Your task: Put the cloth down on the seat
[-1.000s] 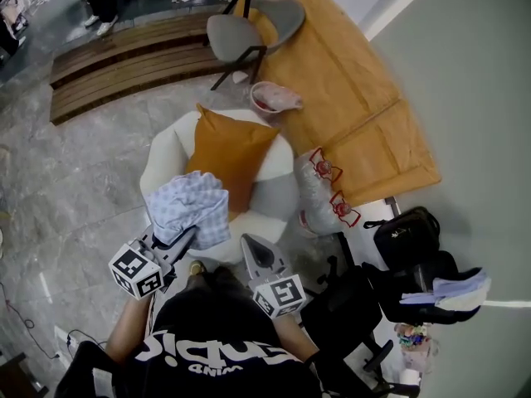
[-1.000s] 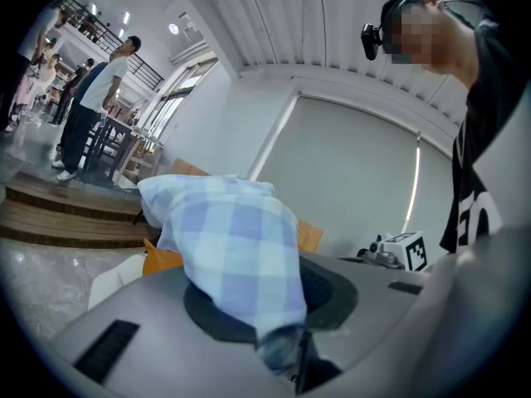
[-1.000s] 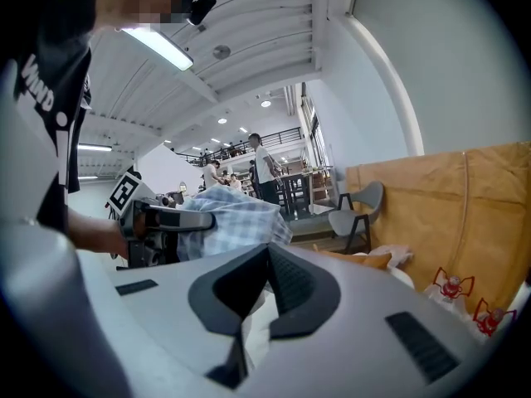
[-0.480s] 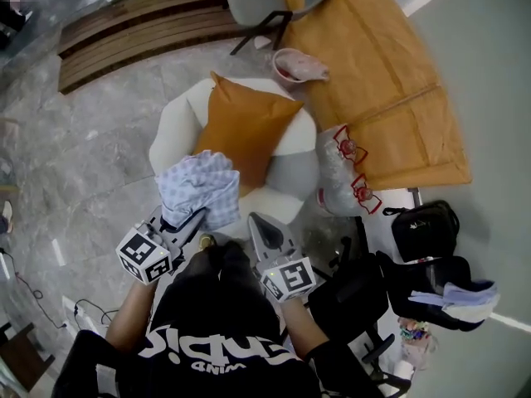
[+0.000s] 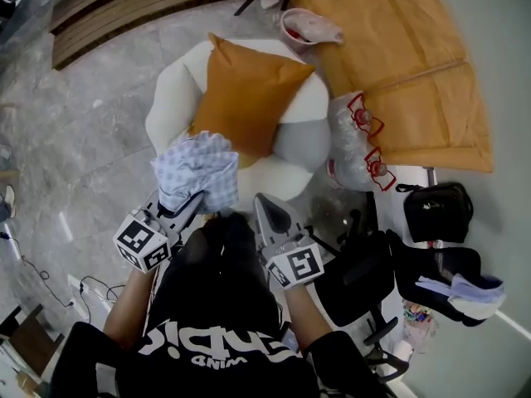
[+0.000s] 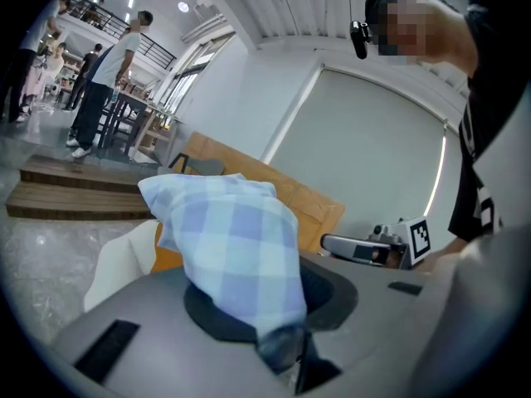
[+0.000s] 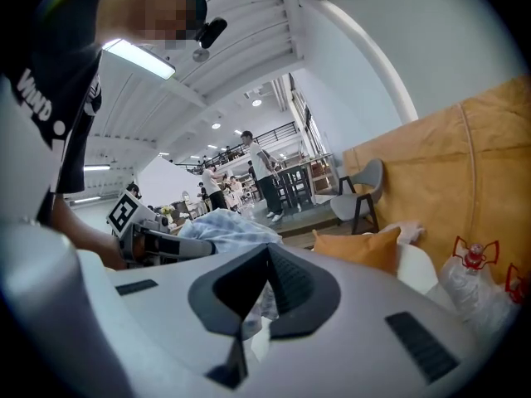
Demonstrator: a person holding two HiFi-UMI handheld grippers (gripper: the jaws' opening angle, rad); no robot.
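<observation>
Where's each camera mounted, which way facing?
Head view: on the person's head, steeply down at the white seat; torso, arms show.
Left gripper view: on the left gripper, along jaws shut on the cloth; torso at right.
Right gripper view: on the right gripper, jaws together, toward the orange cushion; torso at left.
Shared: all see the cloth.

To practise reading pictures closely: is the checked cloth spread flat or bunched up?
Bunched up. The cloth stands crumpled in a lump, pinched at one end by the left gripper, not yet flat on the seat.
</observation>
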